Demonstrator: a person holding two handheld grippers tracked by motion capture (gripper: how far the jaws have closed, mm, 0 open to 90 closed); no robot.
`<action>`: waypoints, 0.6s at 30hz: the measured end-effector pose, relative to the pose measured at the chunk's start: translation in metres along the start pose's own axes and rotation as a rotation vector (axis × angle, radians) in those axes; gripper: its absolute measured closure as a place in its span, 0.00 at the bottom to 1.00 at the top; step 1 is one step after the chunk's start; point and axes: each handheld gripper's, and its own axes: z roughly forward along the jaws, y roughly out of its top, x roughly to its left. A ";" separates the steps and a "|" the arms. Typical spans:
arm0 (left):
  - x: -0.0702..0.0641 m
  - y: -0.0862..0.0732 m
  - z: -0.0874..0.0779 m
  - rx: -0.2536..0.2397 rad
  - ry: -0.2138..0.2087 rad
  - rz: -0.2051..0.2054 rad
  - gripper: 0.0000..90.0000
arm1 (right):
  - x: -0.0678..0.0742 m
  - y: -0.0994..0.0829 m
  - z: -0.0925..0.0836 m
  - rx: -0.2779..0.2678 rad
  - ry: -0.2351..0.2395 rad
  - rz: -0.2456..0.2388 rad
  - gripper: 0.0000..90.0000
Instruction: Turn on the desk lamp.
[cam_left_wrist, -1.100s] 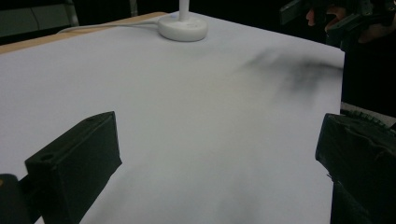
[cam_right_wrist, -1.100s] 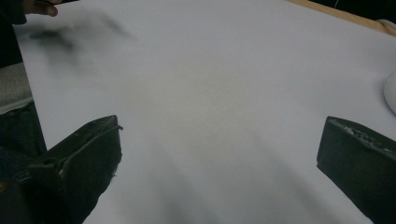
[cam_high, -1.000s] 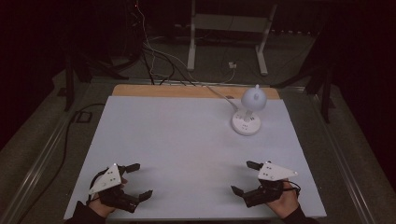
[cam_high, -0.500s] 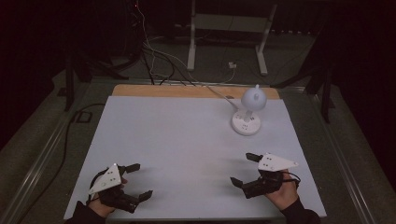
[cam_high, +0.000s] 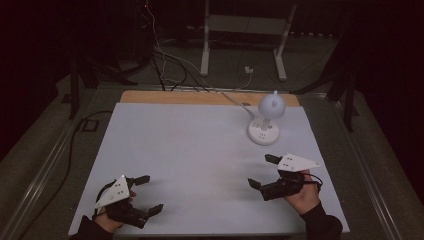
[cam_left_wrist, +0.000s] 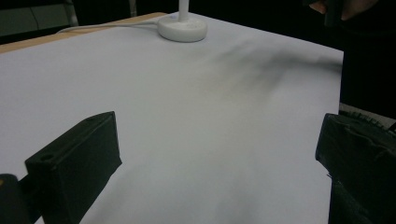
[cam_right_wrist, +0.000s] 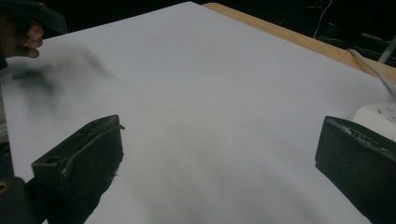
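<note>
Tabletop (cam_high: 190, 165): matt white sheet, smooth, looks like paper or laminate; soft shadows, no glare. Far edge is a bare wood strip (cam_high: 200, 97), light tan, matt.

Lamp (cam_high: 265, 120): white plastic, smooth w/ a slight sheen on base and round head; its cord (cam_right_wrist: 373, 65) looks like white plastic.

Left hand-held gripper (cam_high: 145, 195) and right hand-held gripper (cam_high: 262, 171): black matt plastic jaws, faces a bit rough, one edge frayed; grey matt plate on top of each.

Floor (cam_high: 45, 150): dull grey, rough-looking, carpet-like.
</note>
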 end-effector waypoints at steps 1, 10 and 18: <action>0.000 0.000 0.000 0.000 0.000 0.000 0.01 | -0.002 0.001 0.000 -0.002 -0.003 0.002 0.01; 0.000 0.000 0.000 -0.002 0.002 -0.001 0.01 | -0.023 0.015 0.000 -0.032 -0.040 0.021 0.01; 0.000 0.000 0.000 -0.003 0.000 -0.005 0.01 | -0.042 0.025 0.000 -0.030 -0.075 0.038 0.01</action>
